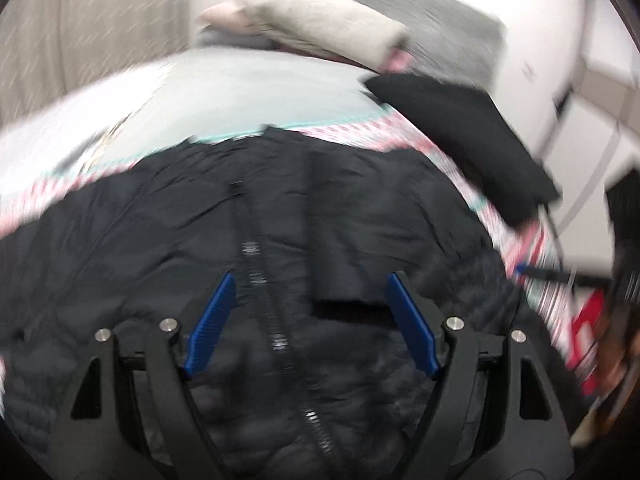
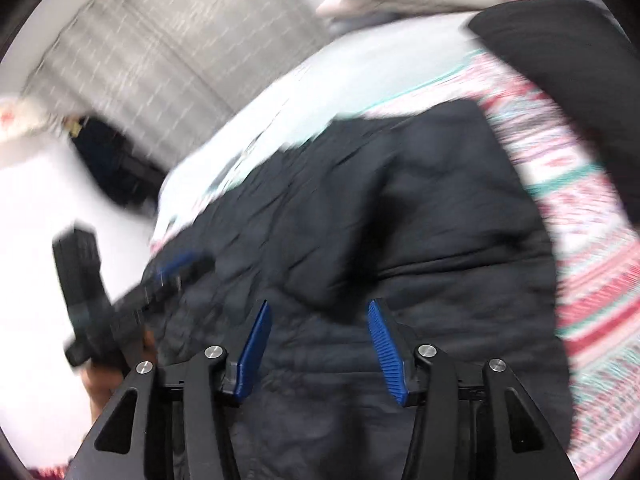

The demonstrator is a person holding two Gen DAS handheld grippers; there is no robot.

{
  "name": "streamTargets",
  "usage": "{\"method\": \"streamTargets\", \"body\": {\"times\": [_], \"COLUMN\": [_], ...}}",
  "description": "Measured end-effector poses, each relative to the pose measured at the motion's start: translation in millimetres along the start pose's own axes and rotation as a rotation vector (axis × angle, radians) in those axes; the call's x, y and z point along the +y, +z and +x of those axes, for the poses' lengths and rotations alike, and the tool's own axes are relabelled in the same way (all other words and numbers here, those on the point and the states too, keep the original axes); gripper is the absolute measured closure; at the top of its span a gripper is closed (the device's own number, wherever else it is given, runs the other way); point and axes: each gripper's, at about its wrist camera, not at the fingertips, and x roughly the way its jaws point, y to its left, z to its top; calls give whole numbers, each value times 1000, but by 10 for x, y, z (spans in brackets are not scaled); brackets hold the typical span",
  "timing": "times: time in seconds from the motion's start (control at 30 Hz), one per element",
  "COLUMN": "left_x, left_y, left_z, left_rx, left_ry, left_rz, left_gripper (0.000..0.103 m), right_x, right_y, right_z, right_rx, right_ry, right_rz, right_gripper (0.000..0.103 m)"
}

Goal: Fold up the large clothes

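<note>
Dark quilted jacket (image 1: 168, 240) spread on patterned bed cover (image 2: 592, 280), zipper (image 1: 260, 280) exposed; folding judged barely begun, all folds outstanding. Left tool (image 1: 310, 280) and right tool (image 2: 318, 308) both spread wide above the fabric, gripping nothing. Folded black garment (image 1: 460, 132) at far right; pillows (image 1: 320, 20) beyond; bare cover along far edge.

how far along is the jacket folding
Early. Done: the dark quilted jacket lies spread on the patterned bedspread, zipper facing up; one panel looks turned over. In hand: nothing; the left hand-held gripper and right hand-held gripper are both open above it. Left: most of the folds. Another black garment lies beyond.
</note>
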Motion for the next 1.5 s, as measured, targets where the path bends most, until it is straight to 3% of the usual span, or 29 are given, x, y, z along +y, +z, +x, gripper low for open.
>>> {"method": "streamTargets", "body": {"times": [0.07,0.23,0.33,0.4,0.43,0.5,0.53,0.63,0.77,0.83,0.9,1.03,1.13,1.27,1.37,1.4,1.5], "left_x": [-278,-769,-883,-859,-809,-722,-648,-223,487,853,1255,1667,1673,1543,1471,1434,1330], "left_y": [-9,28,112,176,214,264,296,412,407,312,132,-220,-320,-270,-190,-171,-168], "left_z": [133,349,460,592,665,703,685,414,60,-19,-60,22,198,315,449,469,394], "left_rx": [28,45,50,92,122,139,138,44,-73,-77,-63,-21,46,31,64,77,87], "left_ry": [24,44,73,114,136,133,118,45,84,136,149,49,12,-21,-60,-61,-63], "left_rz": [104,219,197,128,76,10,-35,-243,-461,-544,-659,-798,-779,-689,-648,-634,-602], "left_gripper": [23,23,23,25,30,89,92,93,91,79,60,50,50,50,86,90,93], "right_x": [-256,-610,-679,-718,-724,-754,-768,-811,-823,-836,-840,-827,-873,-943,-956,-972,-1112], "right_y": [-15,27,63,62,68,57,41,23,29,30,29,53,68,48,45,45,69], "right_z": [-158,-297,-332,-363,-361,-354,-357,-459,-522,-521,-487,-275,32,362,387,380,287], "right_rx": [-58,-116,-137,-146,-153,-155,-156,-165,-197,-209,-209,-196,-134,-46,-62,-69,-106], "right_ry": [10,-19,-22,-19,-22,-19,-21,-46,-139,-219,-294,-394,-422,-460,-464,-460,-443], "right_rz": [75,187,204,216,219,217,211,195,159,135,106,1,-57,-89,-89,-82,-10], "right_gripper": [51,51,51,51,51,51,51,51,51,51,51,51,51,51,52,54,74]}}
